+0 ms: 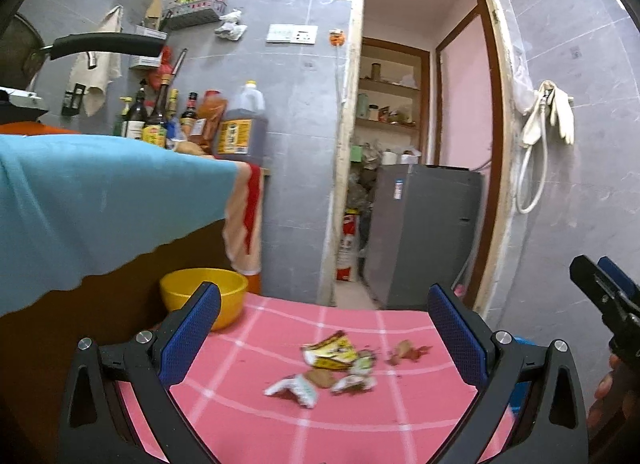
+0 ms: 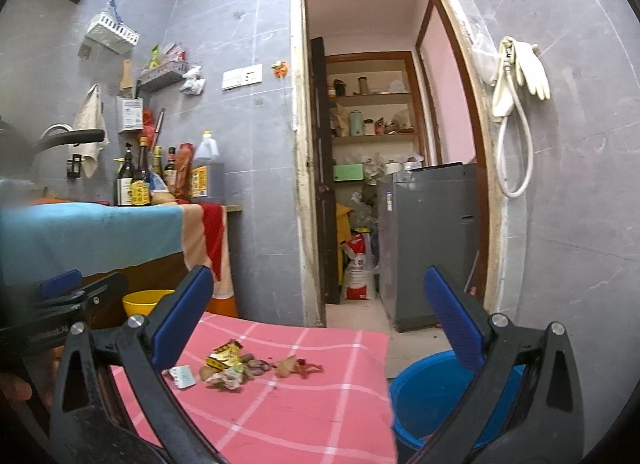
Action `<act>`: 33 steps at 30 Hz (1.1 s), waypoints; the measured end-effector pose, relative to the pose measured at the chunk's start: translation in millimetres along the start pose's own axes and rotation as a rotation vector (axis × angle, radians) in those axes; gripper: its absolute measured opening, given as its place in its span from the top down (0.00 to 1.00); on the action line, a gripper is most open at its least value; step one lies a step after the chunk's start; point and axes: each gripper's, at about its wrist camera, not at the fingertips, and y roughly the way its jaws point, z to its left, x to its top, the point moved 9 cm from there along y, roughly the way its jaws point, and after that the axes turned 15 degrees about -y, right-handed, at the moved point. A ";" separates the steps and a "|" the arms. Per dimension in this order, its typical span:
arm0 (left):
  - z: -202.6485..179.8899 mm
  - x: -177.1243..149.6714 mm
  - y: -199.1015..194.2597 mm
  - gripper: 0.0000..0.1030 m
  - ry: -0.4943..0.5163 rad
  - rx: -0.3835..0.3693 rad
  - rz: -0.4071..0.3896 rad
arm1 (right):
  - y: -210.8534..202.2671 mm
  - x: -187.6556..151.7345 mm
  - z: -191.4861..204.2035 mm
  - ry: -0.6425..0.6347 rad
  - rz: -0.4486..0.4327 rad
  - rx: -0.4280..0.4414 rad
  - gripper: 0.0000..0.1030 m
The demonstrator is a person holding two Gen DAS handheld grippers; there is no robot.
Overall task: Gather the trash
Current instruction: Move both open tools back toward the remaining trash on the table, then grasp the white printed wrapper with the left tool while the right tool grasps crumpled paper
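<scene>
We see a yellow bowl point(image 1: 204, 292) at the pink checked cloth's point(image 2: 280, 416) far left corner, contents hidden, a blue bucket point(image 2: 420, 396) just right of it, apparently empty, trash scraps point(image 2: 240, 368) mid-cloth, strewn left to right, our left gripper point(image 1: 324, 324) and right gripper point(image 2: 318, 304) both spread wide, holding nothing.

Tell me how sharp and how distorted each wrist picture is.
Left wrist view: strong fisheye bend, dark corners, door frame bowed; the trash pile on the pink cloth looks soft and smeared. Right wrist view: the same bend, the pile somewhat crisper, the left edge hazy around the teal cloth.
</scene>
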 end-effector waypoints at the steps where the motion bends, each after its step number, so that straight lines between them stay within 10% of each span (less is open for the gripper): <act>1: 7.1 -0.4 0.3 0.02 0.000 0.008 0.001 | 2.2 -0.5 2.7 -0.001 0.003 0.007 0.01; 33: 91.0 -86.9 82.0 0.09 -0.064 0.108 0.411 | 107.5 -92.0 87.4 -0.039 0.350 0.262 0.09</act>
